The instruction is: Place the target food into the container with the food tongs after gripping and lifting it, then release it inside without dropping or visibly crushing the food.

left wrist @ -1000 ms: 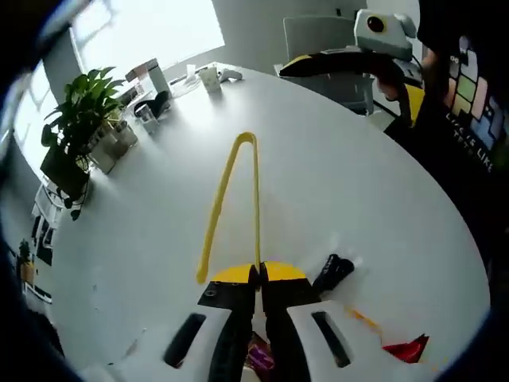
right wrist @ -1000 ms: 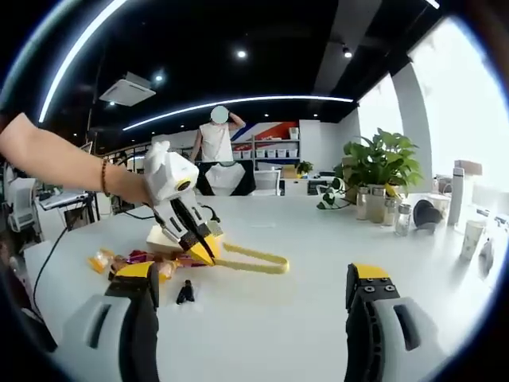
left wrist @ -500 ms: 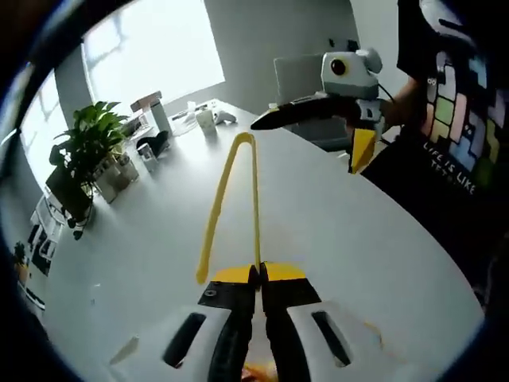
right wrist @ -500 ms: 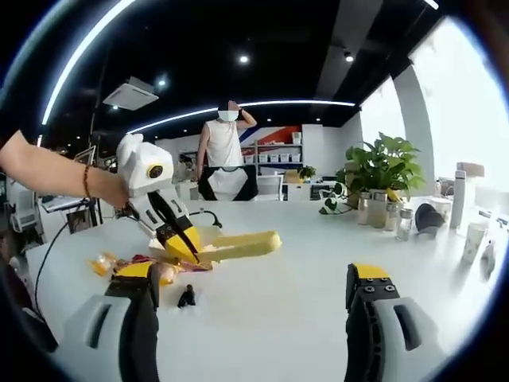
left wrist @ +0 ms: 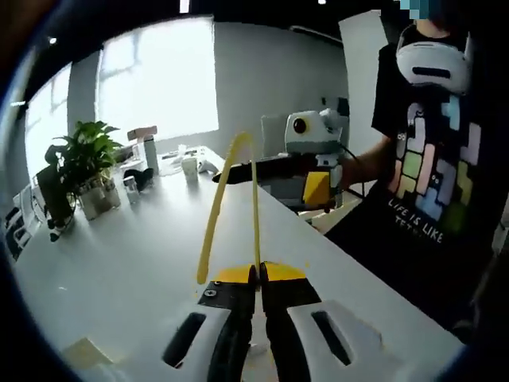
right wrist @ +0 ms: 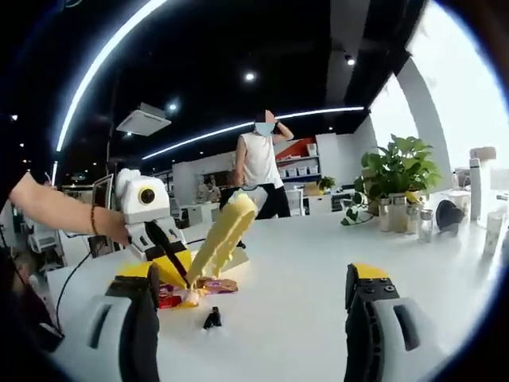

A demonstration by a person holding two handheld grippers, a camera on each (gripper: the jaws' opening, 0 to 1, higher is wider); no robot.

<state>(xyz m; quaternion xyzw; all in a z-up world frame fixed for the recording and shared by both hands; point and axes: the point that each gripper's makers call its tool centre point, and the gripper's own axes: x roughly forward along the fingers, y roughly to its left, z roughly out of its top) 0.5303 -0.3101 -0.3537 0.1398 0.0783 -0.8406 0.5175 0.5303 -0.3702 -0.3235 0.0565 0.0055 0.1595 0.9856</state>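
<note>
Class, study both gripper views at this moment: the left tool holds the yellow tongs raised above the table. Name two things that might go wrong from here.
1. The left tool grips the yellow tongs only at their arm ends, so they may twist or slip when squeezed around food.
2. The wrapped snacks lie close together with a small black object nearby; the tongs might catch the wrong item or crush a wrapper.

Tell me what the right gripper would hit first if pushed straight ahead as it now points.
Nothing close: the right gripper, jaws open, faces bare white table. The yellow tongs and food wrappers lie left of that line; depth is uncertain.
</note>
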